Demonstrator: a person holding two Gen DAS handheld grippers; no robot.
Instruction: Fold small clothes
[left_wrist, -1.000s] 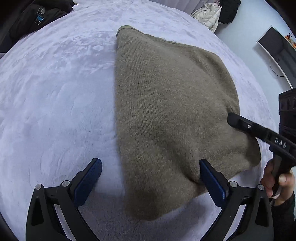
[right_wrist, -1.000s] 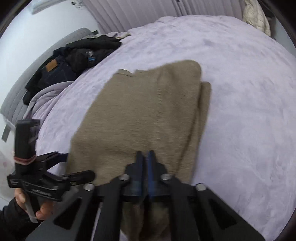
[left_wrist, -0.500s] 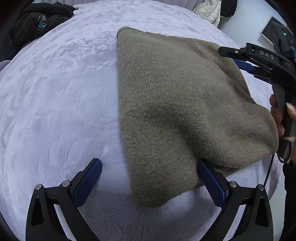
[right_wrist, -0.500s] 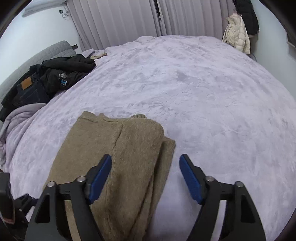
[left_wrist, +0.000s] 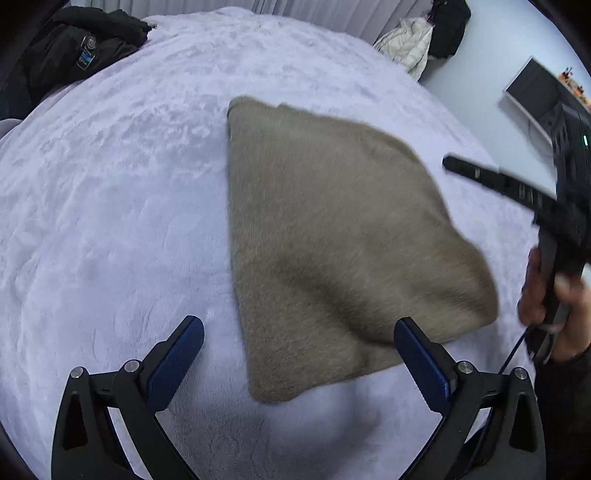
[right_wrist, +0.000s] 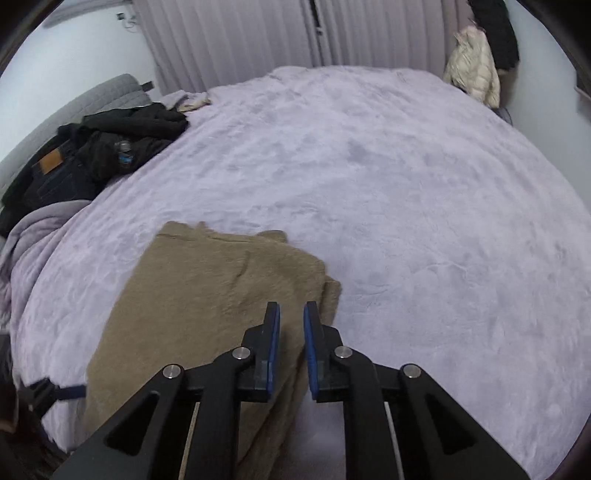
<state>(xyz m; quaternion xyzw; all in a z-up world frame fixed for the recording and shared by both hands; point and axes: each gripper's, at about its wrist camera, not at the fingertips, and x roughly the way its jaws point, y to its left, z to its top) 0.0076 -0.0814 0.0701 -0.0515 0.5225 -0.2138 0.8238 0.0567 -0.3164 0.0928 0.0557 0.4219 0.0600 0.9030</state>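
Right gripper (right_wrist: 291, 314), low centre of its own view: jaws closing, a narrow gap left, nothing between the pads; the knit shows through the gap from below. It hangs clear above the right border of the garment. Seen from the left wrist it sits at the right edge of frame, blurred, with the person's hand (left_wrist: 554, 295) on its handle.

Left gripper (left_wrist: 299, 341), bottom of its view: jaws spread wide, empty. The near corner of the garment lies in the span between them, untouched by the pads; the right pad stands in front of a raised fold.

Olive knit garment (left_wrist: 332, 229): folded, lying on the lilac plush bed cover (left_wrist: 110, 221), centre-right in the left view, lower left in the right view. Layered edges show along its right side (right_wrist: 328, 291).

Handling, judged: soft, limp, light; thick fuzzy knit, so pads should bite well and slip little. It will sag and drag on the plush pile if lifted by one point. Best hold: a pinch through all layers at a corner or along the folded edge, one gripper per corner.

Containers: none in view. Dark clothes pile (right_wrist: 92, 155) at upper left of the right view, well apart; pale jacket (right_wrist: 472, 62) hanging at upper right.
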